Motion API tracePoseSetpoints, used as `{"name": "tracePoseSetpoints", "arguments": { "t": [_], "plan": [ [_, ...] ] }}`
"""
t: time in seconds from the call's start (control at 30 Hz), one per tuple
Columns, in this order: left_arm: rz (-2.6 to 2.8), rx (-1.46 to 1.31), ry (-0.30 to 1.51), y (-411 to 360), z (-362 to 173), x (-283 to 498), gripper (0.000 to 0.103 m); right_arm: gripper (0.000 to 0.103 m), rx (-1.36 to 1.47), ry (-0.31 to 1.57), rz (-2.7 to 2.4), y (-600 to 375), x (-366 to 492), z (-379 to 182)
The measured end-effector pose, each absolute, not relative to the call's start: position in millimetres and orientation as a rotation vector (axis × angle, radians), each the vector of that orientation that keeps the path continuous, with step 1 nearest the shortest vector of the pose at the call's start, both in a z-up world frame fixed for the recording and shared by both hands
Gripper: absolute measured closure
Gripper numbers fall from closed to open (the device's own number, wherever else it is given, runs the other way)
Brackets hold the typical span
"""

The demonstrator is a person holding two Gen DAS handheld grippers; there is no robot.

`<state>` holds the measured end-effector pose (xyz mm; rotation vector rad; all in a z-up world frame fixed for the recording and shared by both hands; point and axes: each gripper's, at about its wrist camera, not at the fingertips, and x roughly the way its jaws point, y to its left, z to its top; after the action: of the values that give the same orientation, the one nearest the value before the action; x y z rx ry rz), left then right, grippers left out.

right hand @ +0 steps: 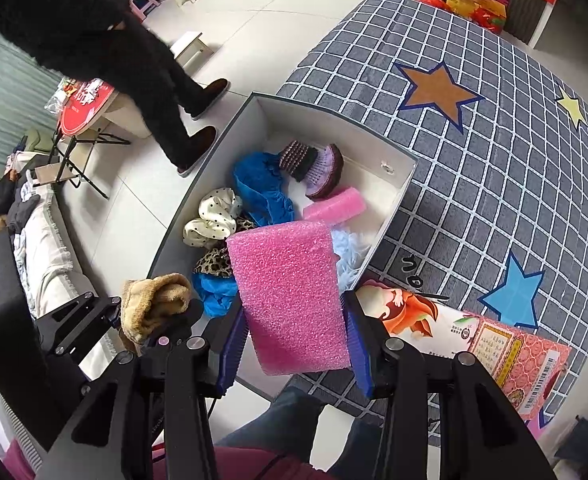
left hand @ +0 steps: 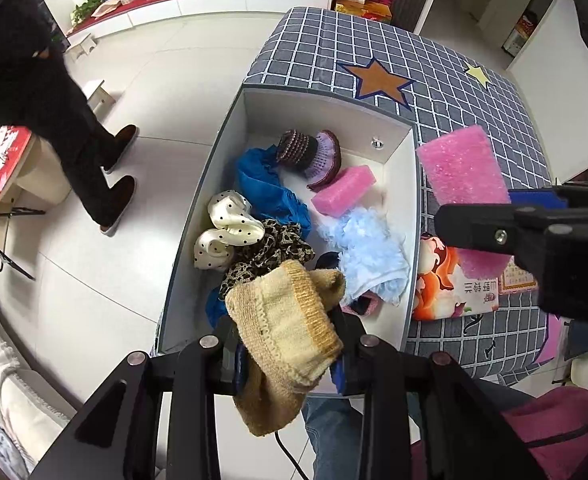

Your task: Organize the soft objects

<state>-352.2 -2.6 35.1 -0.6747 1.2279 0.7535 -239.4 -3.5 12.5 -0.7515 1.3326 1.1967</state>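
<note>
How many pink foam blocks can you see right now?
2. One pink foam block is clamped in the right gripper over the box's near end; the smaller pink foam block lies inside the white box. Cloths may hide others.

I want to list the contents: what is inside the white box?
White box: blue cloth, purple knitted shoe, pink foam block, polka-dot scrunchie, leopard fabric, light-blue fluffy item. Anything underneath is hidden.
</note>
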Motion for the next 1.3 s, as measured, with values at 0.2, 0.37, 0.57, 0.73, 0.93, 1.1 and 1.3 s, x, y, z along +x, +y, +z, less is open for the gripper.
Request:
{"name": "tracePoseSetpoints", "arguments": {
  "t": [0.2, 0.37, 0.57, 0.73, 0.93, 1.1, 1.3],
  "plan": [
    [0.745, -0.671, 1.181, -0.7, 40.0, -353.9, 0.026, 0.025, -0.769, 1.302, 1.225, 4.5, -244.9, 17.9],
    [0.75, -0.651, 1.144, 2.5, 44.7, -356.8, 0.015, 0.004, -0.782, 1.233, 1.224, 7.6, -246.5, 28.4],
    [0.807, -0.527, 0.952, 1.0, 89.9, -373.5, 0.015, 0.001, -0.82, 1.234, 1.143, 6.9, -236.5, 29.9],
    [0.765, -0.515, 0.89, 3.2, 128.7, -383.4, 0.01, 0.001, -0.724, 1.156, 1.165, 4.9, -224.0, 67.3],
    [0.653, -0.554, 1.053, -4.9, 137.6, -377.4, 0.01, 0.001, -0.765, 1.116, 1.196, 5.0, -235.2, 103.3],
    [0.627, -0.608, 1.136, -29.6, 136.8, -374.1, 0.01, 0.001, -0.832, 1.087, 1.205, -5.6, -252.2, 102.6],
    [0.68, -0.616, 1.149, -44.0, 135.2, -376.1, 0.01, 0.001, -0.921, 1.214, 1.181, -5.1, -261.8, 66.1]
  ]
}}
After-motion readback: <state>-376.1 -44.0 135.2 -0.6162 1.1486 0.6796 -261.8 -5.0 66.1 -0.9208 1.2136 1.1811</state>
